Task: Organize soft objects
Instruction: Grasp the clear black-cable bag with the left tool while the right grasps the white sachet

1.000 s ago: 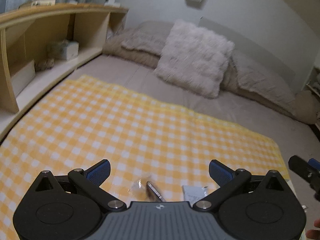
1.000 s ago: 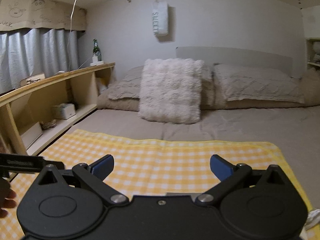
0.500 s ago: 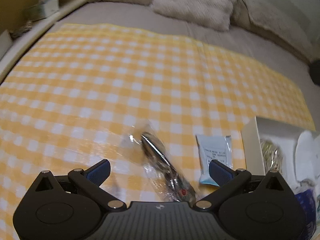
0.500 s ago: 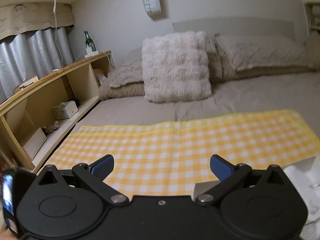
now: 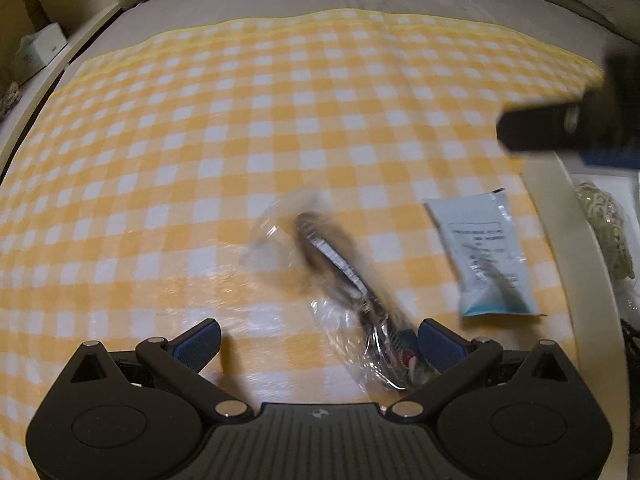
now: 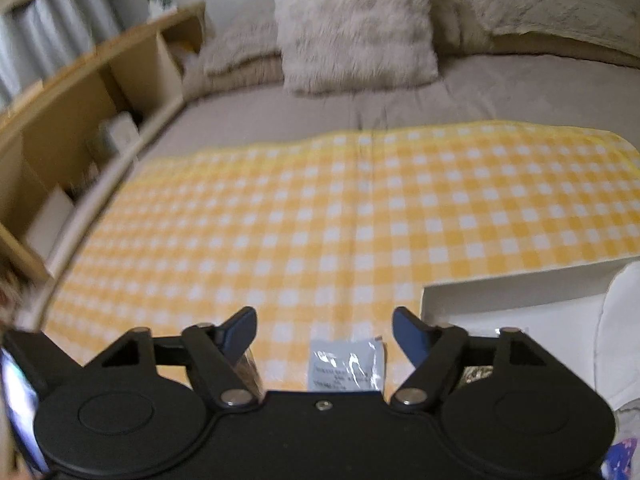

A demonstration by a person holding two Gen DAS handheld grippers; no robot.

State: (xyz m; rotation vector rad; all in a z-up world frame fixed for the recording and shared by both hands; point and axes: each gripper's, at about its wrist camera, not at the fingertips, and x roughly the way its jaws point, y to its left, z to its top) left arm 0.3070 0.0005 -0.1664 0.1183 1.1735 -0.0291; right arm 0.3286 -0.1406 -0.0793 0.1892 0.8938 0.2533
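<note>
From the left gripper [image 5: 318, 340] we see a clear plastic bag holding dark blurred items [image 5: 352, 296] on the yellow-and-white checked cloth [image 5: 240, 120], partly between its wide-open, empty jaws. The right gripper [image 6: 324, 332], jaws also open and empty, shows fluffy pillows [image 6: 352, 24] instead. A pale blue sachet [image 5: 486, 256] lies beside a white box [image 6: 520, 292] holding a beige tangle [image 5: 604, 220]; its print is unreadable.
</note>
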